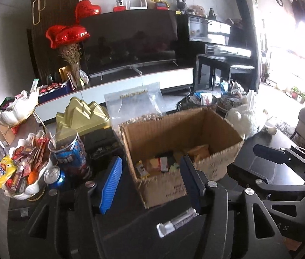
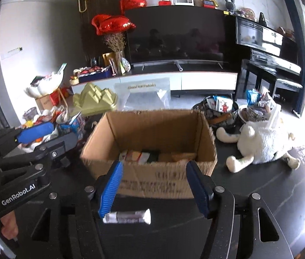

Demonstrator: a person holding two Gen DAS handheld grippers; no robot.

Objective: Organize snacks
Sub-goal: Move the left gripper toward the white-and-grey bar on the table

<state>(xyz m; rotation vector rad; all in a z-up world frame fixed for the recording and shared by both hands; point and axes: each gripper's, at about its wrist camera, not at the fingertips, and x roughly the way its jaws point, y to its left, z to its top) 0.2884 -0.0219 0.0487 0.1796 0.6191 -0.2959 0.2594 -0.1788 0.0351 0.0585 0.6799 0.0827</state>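
Both claws stand partly open and empty: left gripper [image 1: 151,179], right gripper [image 2: 154,185]. A silver snack bar [image 2: 127,217] lies on the dark table [image 2: 271,194] in front of the cardboard box [image 2: 152,133] holding snacks. Only the left view shows the white snack bowl [image 1: 26,170] left of the box; a plush toy [image 2: 262,142] lies to its right
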